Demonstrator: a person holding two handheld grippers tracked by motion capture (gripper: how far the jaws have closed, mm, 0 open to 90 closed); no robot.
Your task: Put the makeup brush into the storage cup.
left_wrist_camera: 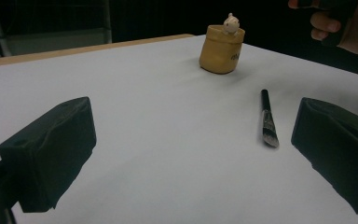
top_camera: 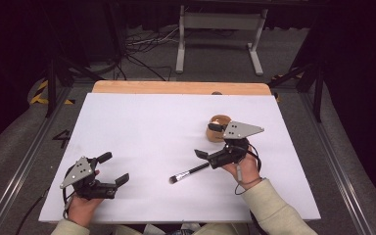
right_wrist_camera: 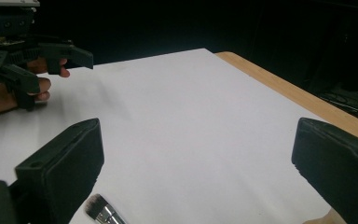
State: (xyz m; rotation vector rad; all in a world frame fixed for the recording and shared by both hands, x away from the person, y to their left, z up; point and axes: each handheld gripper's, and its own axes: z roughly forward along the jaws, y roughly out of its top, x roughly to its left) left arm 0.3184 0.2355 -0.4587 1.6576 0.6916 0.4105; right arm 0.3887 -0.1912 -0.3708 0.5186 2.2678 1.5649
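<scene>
A brush (top_camera: 189, 173) lies slantwise just under the right gripper (top_camera: 214, 143), handle toward it. Both the right gripper and the left gripper (top_camera: 113, 169) gape empty.

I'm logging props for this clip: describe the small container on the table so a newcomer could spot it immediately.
Start from the white table top and look to its far right part, just beyond the right gripper. There stands a small tan pot, upright, with a pale little figure poking out of its top. The only other loose item, a black-handled brush, lies flat nearer the person.
</scene>
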